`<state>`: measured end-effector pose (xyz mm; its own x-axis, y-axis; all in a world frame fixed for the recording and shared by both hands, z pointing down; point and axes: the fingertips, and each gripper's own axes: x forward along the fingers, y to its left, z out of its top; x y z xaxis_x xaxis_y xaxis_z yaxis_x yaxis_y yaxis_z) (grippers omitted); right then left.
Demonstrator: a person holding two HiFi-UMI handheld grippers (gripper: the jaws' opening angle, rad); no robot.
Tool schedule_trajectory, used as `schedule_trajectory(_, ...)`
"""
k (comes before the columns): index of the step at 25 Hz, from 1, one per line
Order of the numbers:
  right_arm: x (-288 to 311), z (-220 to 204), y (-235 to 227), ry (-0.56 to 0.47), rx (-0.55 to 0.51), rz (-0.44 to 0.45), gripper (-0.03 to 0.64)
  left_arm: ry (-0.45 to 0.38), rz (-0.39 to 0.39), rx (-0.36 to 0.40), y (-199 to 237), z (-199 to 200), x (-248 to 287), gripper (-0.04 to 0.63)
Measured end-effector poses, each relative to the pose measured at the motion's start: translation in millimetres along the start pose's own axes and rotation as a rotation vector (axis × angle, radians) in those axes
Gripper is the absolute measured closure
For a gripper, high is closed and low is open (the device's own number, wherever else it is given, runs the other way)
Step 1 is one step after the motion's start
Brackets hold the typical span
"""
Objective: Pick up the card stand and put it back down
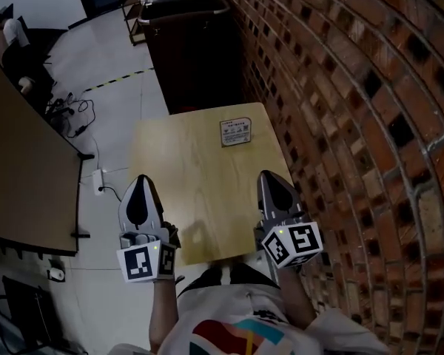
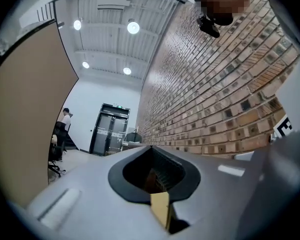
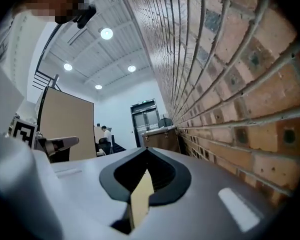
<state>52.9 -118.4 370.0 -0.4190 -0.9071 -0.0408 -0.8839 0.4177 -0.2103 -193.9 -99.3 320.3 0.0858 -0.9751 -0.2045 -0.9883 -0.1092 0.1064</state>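
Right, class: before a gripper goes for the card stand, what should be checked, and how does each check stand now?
1. Stand on table, at its far end: ok.
2. Nothing on the table between grippers and stand: ok.
3. Right gripper open for a grasp: not ok, shut and empty.
4. Left gripper open: not ok, shut and empty.
5. Stand seen in a gripper view: not ok, neither shows it.
6. Stand's footing firm: cannot tell.
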Motion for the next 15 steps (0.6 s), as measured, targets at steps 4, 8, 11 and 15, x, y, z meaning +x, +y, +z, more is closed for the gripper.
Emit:
schedule_trajectory(4,23,-11,-16,0.056,-0.044,0.014,0.612,-0.022,0.008,-0.007,-6,4,14,0.595)
schedule_trajectory(8,65,-22,-33,0.096,-0.115,0.031,0.612,-0.025,0.021,-0.002,-5,-1,21,0.595)
schedule_trajectory(11,107,-33,-43,0.148,-0.159,0.048,0.610,-0.012,0.035,0.000,1,-7,24,0.595)
schedule_trajectory(15,173,-56,-67,0.197,-0.165,-0.035,0.130,0.008,0.063,0.000,14,-15,31,0.595)
